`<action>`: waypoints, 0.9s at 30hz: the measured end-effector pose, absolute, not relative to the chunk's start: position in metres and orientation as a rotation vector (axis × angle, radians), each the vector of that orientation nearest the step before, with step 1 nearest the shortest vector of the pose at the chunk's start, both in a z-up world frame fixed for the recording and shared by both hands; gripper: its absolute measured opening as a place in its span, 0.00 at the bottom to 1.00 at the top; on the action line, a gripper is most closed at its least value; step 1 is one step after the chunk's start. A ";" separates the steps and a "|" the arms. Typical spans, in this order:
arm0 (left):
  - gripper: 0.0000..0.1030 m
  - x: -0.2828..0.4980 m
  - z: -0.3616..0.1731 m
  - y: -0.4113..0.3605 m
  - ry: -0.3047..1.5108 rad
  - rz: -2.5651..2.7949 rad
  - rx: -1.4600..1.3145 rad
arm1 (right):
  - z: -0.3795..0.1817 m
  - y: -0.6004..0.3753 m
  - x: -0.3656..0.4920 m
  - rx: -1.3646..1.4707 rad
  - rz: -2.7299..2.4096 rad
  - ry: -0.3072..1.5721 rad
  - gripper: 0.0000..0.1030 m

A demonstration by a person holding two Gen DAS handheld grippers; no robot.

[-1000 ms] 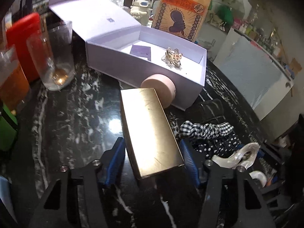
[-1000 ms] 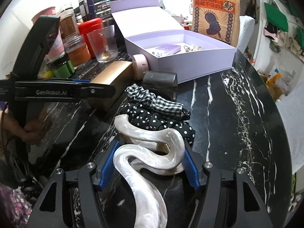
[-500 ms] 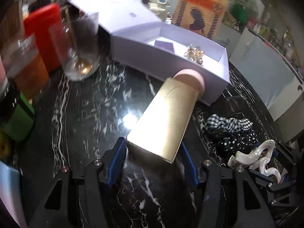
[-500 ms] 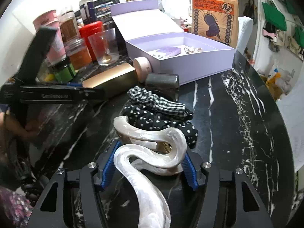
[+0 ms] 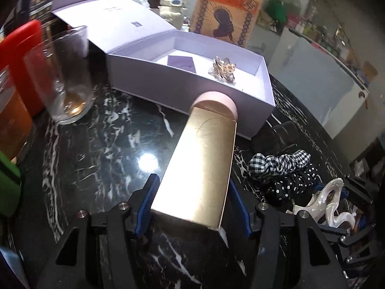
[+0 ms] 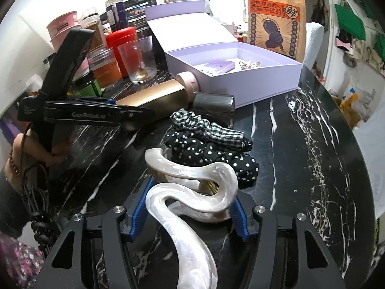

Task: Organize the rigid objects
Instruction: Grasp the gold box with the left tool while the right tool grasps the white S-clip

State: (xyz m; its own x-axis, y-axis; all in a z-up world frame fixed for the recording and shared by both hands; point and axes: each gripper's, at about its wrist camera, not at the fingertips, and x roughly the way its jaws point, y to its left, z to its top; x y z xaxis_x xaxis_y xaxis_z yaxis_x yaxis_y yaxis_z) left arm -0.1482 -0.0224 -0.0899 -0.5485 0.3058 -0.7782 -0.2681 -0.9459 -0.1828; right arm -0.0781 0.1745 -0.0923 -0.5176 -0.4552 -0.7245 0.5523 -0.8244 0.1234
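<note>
My left gripper is shut on the near end of a gold rectangular bottle. The bottle's pink cap points at the front wall of an open lavender box. The right wrist view shows the same gripper holding that bottle low over the black marble table. My right gripper holds a pearly white hair claw clip. Its jaws are still closing, and the blue pads press on both sides of the clip. In the box lie a purple card and a gold brooch.
Two scrunchies, one checked and one dotted, lie just past the clip. A dark smoky block sits by the box's front. A drinking glass, a red canister and jars crowd the left. A person's hand grips the left tool.
The gold bottle has swung in my left gripper, so its pink-capped end now points right, toward the box. The right jaws have narrowed slightly on the hair clip, which stays in place.
</note>
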 end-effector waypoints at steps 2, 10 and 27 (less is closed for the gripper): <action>0.56 -0.151 -0.090 -0.018 -0.034 2.512 -1.266 | -0.092 0.175 -0.078 1.059 -2.318 0.159 0.57; 0.52 -0.155 -0.090 -0.012 -0.020 2.556 -1.279 | -0.090 0.176 -0.077 1.046 -2.326 0.134 0.55; 0.42 -0.124 -0.075 -0.027 -0.124 2.586 -1.295 | -0.082 0.180 -0.070 1.027 -2.334 0.074 0.54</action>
State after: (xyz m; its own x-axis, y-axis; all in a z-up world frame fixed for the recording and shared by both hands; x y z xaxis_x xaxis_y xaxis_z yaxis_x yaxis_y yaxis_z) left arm -0.1244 -0.0273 -0.0747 -0.5757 0.2558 -0.7766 -0.1801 -0.9662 -0.1847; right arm -0.0702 0.1796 -0.0822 -0.5340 -0.4880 -0.6904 0.5305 -0.8293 0.1758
